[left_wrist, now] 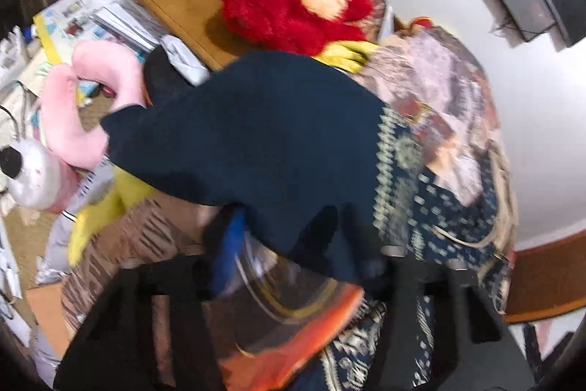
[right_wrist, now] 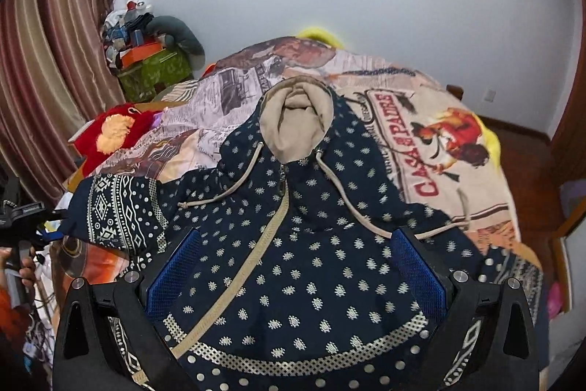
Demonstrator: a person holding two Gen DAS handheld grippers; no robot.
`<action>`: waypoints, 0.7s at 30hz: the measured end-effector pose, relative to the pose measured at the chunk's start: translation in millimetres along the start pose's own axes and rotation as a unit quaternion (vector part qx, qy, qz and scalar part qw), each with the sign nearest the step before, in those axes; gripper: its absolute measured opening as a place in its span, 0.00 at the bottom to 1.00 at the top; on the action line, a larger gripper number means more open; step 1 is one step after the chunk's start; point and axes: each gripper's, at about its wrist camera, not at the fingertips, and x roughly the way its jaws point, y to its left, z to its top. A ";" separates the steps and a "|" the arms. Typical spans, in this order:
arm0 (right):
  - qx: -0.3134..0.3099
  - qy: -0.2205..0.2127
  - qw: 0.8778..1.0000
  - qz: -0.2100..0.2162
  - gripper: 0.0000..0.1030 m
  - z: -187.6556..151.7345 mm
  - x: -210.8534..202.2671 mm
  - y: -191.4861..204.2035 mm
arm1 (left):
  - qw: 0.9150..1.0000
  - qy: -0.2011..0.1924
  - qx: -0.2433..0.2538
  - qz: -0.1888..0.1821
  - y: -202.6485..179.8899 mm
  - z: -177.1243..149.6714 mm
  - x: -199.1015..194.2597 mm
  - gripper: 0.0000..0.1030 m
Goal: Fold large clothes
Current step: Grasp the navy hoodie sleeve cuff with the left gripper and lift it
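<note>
Navy patterned hoodie (right_wrist: pixel 304 244) is lying zip-up on the bed's printed blanket (right_wrist: pixel 439 141), the left claw (left_wrist: pixel 293 244) gripping its left sleeve (left_wrist: pixel 256 134) for folding inward, the right claw (right_wrist: pixel 296 266) hovering open over the near hem.

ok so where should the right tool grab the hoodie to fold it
Take the hoodie at its bottom hem, coming in low from the near edge. The right tool already straddles that hem, open; the fabric lies flat there, hood pointing away, so the hem lifts cleanly.
</note>
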 end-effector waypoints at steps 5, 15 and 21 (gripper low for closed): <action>-0.012 0.012 1.000 0.000 1.00 -1.7 6.8 -2.6 | 0.997 -0.038 0.038 0.054 -19.1 9.2 0.2 0.08; -0.003 0.016 1.000 -0.008 1.00 -7.0 -11.0 -26.8 | 0.971 -0.129 0.198 0.040 -122.6 -15.6 -67.9 0.04; 0.016 0.015 1.000 -0.006 1.00 -15.4 -32.2 -42.9 | 0.942 -0.149 0.299 -0.033 -213.7 -53.9 -104.2 0.04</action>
